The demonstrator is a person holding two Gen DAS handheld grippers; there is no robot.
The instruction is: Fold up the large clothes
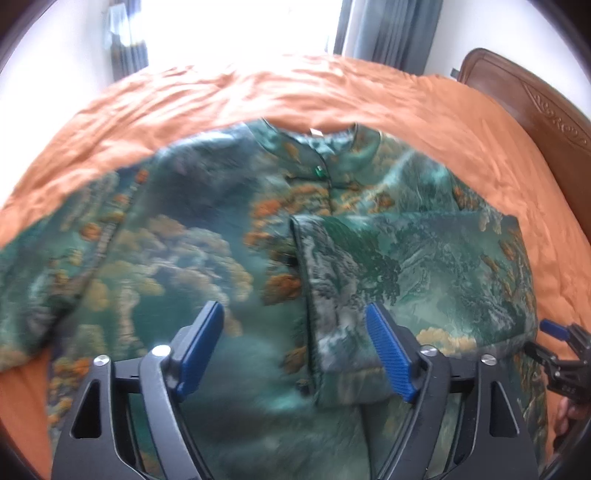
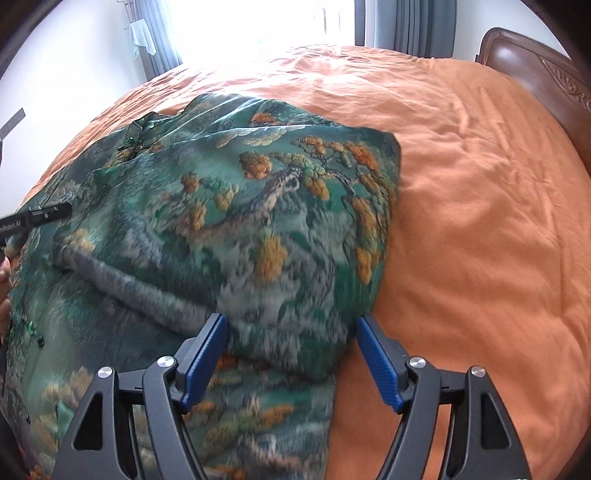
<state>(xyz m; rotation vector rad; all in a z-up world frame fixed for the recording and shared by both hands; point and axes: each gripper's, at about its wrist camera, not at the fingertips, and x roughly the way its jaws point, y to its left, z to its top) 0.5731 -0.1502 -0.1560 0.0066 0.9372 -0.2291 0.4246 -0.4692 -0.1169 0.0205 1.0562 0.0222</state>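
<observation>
A large green garment point(image 1: 207, 236) printed with orange trees and grey mountains lies spread on the orange bedspread point(image 1: 332, 88), collar point(image 1: 321, 140) at the far side. One sleeve point(image 1: 406, 266) is folded across the body. My left gripper point(image 1: 293, 314) hovers open above the folded sleeve's cuff edge, nothing pressed between its blue pads. In the right wrist view the garment point(image 2: 229, 206) shows the folded sleeve point(image 2: 288, 288) under my right gripper point(image 2: 291, 323), whose jaws stand open above the cloth. The right gripper point(image 1: 554, 334) also shows at the left view's right edge; the left gripper point(image 2: 37, 218) appears at the right view's left edge.
The orange bedspread point(image 2: 480, 206) stretches wide to the right of the garment. A dark wooden headboard point(image 2: 535, 62) rises at the far right. Grey curtains point(image 2: 410, 26) flank a bright window behind the bed. A hand point(image 2: 4, 280) shows at the left edge.
</observation>
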